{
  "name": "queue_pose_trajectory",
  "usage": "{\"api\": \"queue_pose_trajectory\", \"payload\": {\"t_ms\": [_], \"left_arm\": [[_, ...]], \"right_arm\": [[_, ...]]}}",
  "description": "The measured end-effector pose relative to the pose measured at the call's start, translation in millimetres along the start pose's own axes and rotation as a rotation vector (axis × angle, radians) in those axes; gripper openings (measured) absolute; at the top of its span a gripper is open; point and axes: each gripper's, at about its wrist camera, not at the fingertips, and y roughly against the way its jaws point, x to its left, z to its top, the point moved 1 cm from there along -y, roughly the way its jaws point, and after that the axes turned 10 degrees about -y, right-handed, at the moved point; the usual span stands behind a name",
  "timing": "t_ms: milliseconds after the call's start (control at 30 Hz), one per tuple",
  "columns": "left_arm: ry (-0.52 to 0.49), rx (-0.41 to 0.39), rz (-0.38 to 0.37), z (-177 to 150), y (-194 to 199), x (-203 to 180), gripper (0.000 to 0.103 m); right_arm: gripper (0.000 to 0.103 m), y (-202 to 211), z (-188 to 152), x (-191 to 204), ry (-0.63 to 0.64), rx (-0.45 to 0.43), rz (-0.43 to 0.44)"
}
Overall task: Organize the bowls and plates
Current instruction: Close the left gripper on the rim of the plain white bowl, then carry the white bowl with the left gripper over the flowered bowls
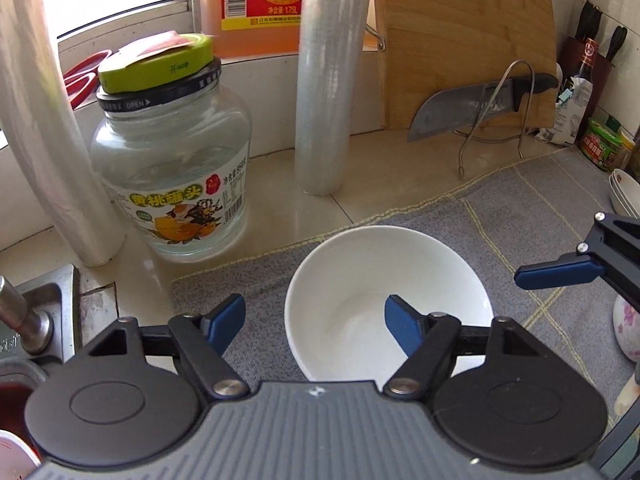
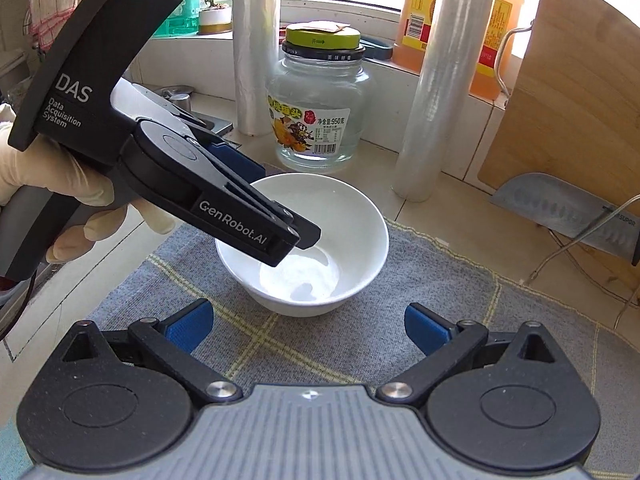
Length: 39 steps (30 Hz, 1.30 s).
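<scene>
White bowl (image 1: pixel 384 304) is sitting on the grey cloth mat (image 1: pixel 520 216), just in front of the glass jar (image 1: pixel 172 172). The left gripper (image 1: pixel 314 320) is straddling the bowl's rim: one blue finger is hanging inside the bowl and the other is staying outside it. Its jaws are part open, and I cannot tell if the pads are pressing on the rim. In the right wrist view its fingertips are hidden behind its own black body, which is showing "DAS Data Acquisition System" and "GenRobot.AI". A gloved hand (image 2: pixel 52 184) is holding it.

The right gripper (image 2: pixel 308 328) is hovering over the mat on the near side of the bowl, wide open and holding nothing.

The jar is wearing a green lid with an arrow, a black ring saying "OPEN", and a peach label reading "950". Behind the jar an orange bottle (image 1: pixel 256 4) is showing "料酒" and "1.75L"; its top is cut off. Two cling film rolls (image 1: pixel 324 92) are standing beside the jar. Right of the jar, a cleaver (image 2: pixel 568 216) marked "SUPOR" is resting on a wire rack against a wooden cutting board (image 1: pixel 468 48). Far right of the bowl, stacked white dishes (image 1: pixel 624 192) are half cut off.
</scene>
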Motion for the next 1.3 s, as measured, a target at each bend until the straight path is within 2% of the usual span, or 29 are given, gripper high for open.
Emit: {"api": "queue_pose_trajectory", "payload": {"t_ms": [67, 267, 500, 600, 1300], "left_arm": [[-0.005, 0.008, -0.014, 0, -4, 2, 0.075], [-0.02, 0.015, -0.067, 2, -9, 3, 0.061], [-0.042, 0.016, -0.096, 7, -12, 3, 0.06], [-0.043, 0.023, -0.11, 7, -14, 4, 0.053], [-0.052, 0.019, -0.127, 8, 0, -6, 0.052]], "right_arm": [[0.102, -8, 4, 0, 0.0, 0.01, 0.007], [0.096, -24, 7, 4, 0.028, 0.029, 0.012], [0.09, -31, 11, 2, 0.041, 0.026, 0.021], [0.089, -30, 13, 1, 0.046, 0.016, 0.027], [0.087, -10, 10, 1, 0.058, 0.01, 0.034]]}}
